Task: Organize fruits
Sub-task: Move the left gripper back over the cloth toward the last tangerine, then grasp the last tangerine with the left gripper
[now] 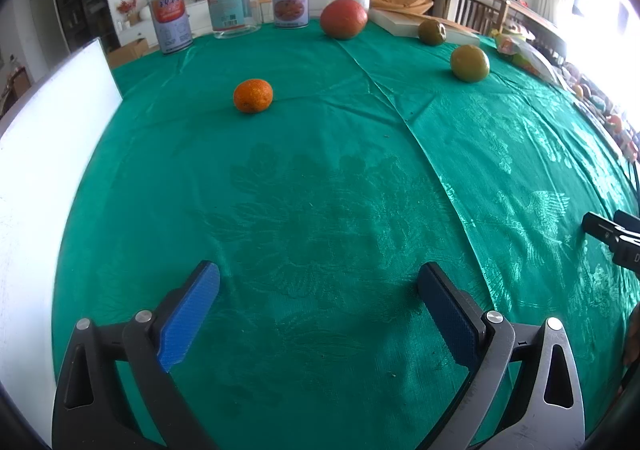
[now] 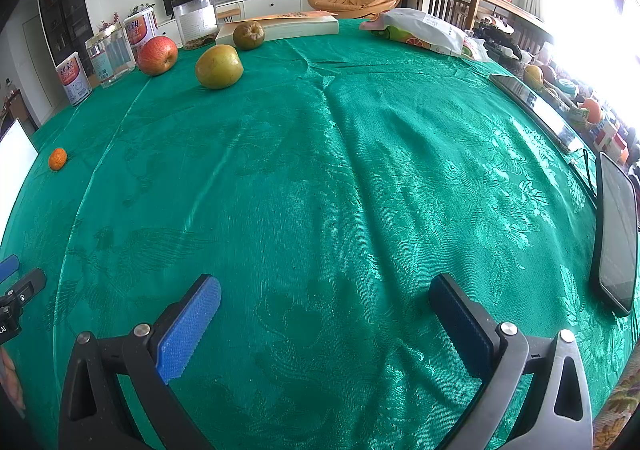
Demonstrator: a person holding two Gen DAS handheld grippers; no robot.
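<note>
A small orange mandarin (image 1: pixel 253 95) lies on the green tablecloth (image 1: pixel 320 190), far ahead of my left gripper (image 1: pixel 320 282), which stands open and empty. Further back sit a red apple (image 1: pixel 343 18), a greenish-yellow fruit (image 1: pixel 469 62) and a darker brownish-green fruit (image 1: pixel 431 32). In the right wrist view the same mandarin (image 2: pixel 57 158) is at the far left, the red apple (image 2: pixel 157 55), greenish-yellow fruit (image 2: pixel 219 66) and brownish fruit (image 2: pixel 248 34) at the back. My right gripper (image 2: pixel 326 290) is open over bare cloth (image 2: pixel 340 190).
Printed tins (image 1: pixel 170 22) and clear jars (image 1: pixel 232 2) line the far edge. A white board (image 1: pixel 44 170) stands at the left. A book (image 2: pixel 280 26), a snack bag (image 2: pixel 420 30) and two dark flat devices (image 2: pixel 616 242) lie at the back and right.
</note>
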